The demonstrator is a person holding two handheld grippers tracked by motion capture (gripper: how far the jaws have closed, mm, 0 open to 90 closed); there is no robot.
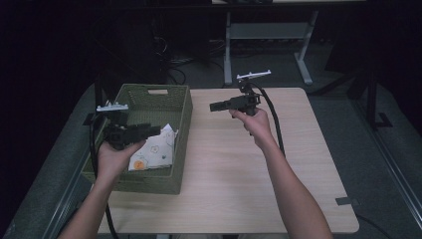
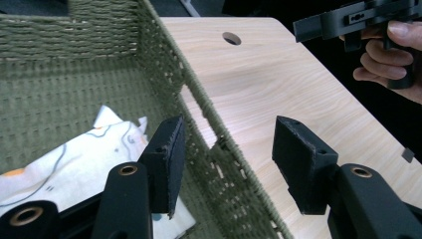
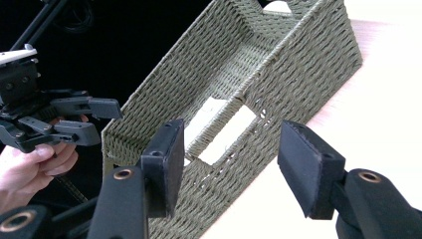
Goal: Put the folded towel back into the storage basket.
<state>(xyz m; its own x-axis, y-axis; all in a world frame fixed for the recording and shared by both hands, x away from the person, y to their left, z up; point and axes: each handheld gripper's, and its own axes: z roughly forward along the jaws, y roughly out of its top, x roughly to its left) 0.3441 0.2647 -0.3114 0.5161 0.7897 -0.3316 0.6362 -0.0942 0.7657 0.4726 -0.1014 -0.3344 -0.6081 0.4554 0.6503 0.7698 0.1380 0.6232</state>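
Observation:
A green woven basket [image 1: 183,124] stands on the left part of the wooden table [image 1: 239,164]. A white cloth with small printed figures [image 1: 154,152] lies crumpled inside it. My left gripper [image 1: 154,130] hangs over the basket's near half, open and empty. In the left gripper view, the jaws of this left gripper [image 2: 226,159] straddle the basket's right wall [image 2: 199,114], with the cloth [image 2: 74,159] below. My right gripper [image 1: 214,106] is held above the table to the right of the basket and points left at it. Its jaws [image 3: 231,164] stand open with nothing between them.
A round cable hole [image 2: 231,38] pierces the tabletop near its far edge. Behind the table stands a grey desk frame [image 1: 268,35], with cables on the dark floor. A small tape mark [image 1: 346,200] sits at the table's near right corner.

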